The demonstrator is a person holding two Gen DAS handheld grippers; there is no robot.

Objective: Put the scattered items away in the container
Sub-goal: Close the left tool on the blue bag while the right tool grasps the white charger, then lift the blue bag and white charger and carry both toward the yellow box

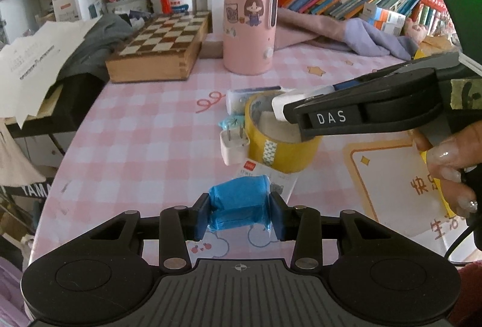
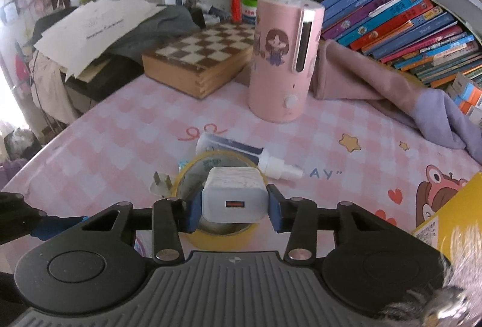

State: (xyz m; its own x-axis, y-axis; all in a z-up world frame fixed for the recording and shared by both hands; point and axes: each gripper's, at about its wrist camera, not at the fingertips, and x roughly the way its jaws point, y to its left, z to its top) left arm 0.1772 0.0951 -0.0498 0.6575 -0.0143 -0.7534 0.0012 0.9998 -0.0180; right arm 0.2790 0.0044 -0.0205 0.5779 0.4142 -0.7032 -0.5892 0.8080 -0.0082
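While both tools tilt down toward the pink checked tablecloth (image 2: 120,146), we note the left gripper (image 1: 239,211) pinching a blue roll (image 1: 239,203) between its blue pads, lifted clear of the cloth above a small printed card (image 1: 271,176). Our right gripper (image 2: 233,203) clamps a white charger block (image 2: 235,197), port facing the camera, over the hole of the yellow tape ring (image 2: 217,233). From the left wrist view that tool reaches in from the right, a hand (image 1: 449,167) wrapped around its grip. Just left of the ring lies a second white plug (image 2: 159,183), prongs up; behind it, a spray bottle (image 2: 241,153) on its side. Farther back stand a pink cylinder (image 2: 283,61) and a chessboard box (image 2: 201,55). A yellow box (image 2: 446,212) edges in at right.
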